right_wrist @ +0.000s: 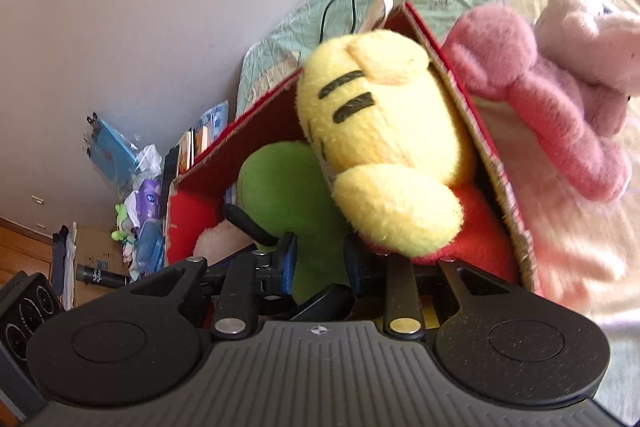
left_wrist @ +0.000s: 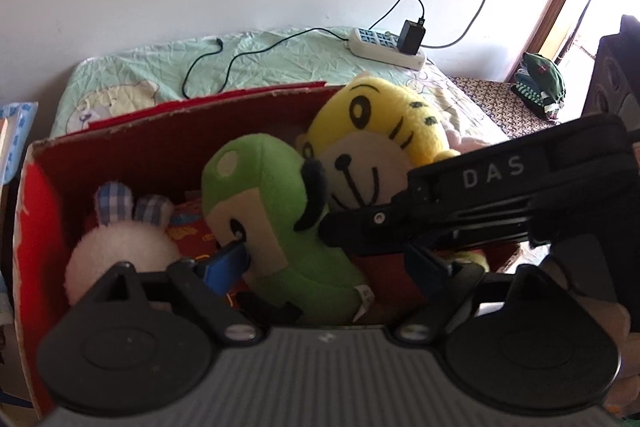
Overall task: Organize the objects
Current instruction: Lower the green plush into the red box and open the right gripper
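An open red cardboard box on the bed holds three plush toys. A white bunny with plaid ears lies at its left, a green plush in the middle, and a yellow tiger at the right. My left gripper is open and straddles the green plush's lower body, with its left pad against the toy's face. My right gripper reaches in from the right. In the right wrist view, the right gripper has the green plush pinched between its narrow fingers, just below the yellow tiger.
A pink plush lies on the bed just outside the box wall. Behind the box, a power strip with a charger and cables rests on the green sheet. Books, bags and clutter sit left of the bed.
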`<state>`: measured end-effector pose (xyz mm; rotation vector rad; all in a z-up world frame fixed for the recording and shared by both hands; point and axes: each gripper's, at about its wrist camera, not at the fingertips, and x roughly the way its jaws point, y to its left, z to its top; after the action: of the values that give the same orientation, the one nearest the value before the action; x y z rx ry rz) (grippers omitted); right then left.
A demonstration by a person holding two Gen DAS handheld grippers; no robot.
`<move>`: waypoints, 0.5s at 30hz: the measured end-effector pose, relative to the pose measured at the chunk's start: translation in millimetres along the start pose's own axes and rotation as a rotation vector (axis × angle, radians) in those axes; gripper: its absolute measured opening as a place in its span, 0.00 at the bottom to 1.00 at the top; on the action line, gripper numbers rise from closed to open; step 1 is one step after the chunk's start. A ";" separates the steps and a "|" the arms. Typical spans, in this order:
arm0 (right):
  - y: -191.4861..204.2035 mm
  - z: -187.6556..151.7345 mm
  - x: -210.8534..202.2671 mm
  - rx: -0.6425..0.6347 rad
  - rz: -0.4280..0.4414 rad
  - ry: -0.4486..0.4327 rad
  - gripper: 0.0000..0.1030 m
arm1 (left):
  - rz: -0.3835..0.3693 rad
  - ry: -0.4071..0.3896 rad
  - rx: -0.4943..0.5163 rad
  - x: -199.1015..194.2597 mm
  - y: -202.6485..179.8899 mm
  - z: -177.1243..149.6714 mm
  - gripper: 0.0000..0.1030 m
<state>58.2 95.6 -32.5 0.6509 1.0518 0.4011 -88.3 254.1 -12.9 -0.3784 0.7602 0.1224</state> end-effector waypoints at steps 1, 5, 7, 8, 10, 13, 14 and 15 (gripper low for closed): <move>-0.8 -0.2 -2.8 -0.003 0.002 -0.010 0.29 | 0.006 -0.001 0.003 0.0 -1.0 0.4 0.87; -1.0 -1.5 -12.6 -0.027 0.006 -0.039 0.30 | 0.024 -0.005 0.014 -4.3 -3.7 2.6 0.92; 0.0 -2.1 -17.0 -0.048 0.000 -0.059 0.30 | 0.039 -0.005 0.020 -6.5 -5.6 4.7 0.92; 0.5 -2.7 -18.7 -0.059 -0.006 -0.069 0.30 | 0.048 0.000 0.021 -6.9 -7.4 5.6 0.92; 1.6 -3.3 -19.1 -0.074 -0.015 -0.079 0.30 | 0.056 0.003 0.021 -7.1 -9.8 6.4 0.92; 2.3 -4.0 -19.8 -0.095 -0.023 -0.093 0.30 | 0.065 0.015 0.015 -5.9 -11.9 5.2 0.92; 3.2 -4.7 -20.5 -0.106 -0.027 -0.099 0.31 | 0.066 0.016 0.011 -6.2 -11.8 4.8 0.92; 3.5 -5.4 -21.9 -0.116 -0.029 -0.107 0.31 | 0.065 0.014 0.007 -6.9 -11.1 4.8 0.92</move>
<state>43.6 86.8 -17.4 0.5473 0.9283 0.3949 -87.4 245.8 -1.8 -0.3484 0.7868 0.1781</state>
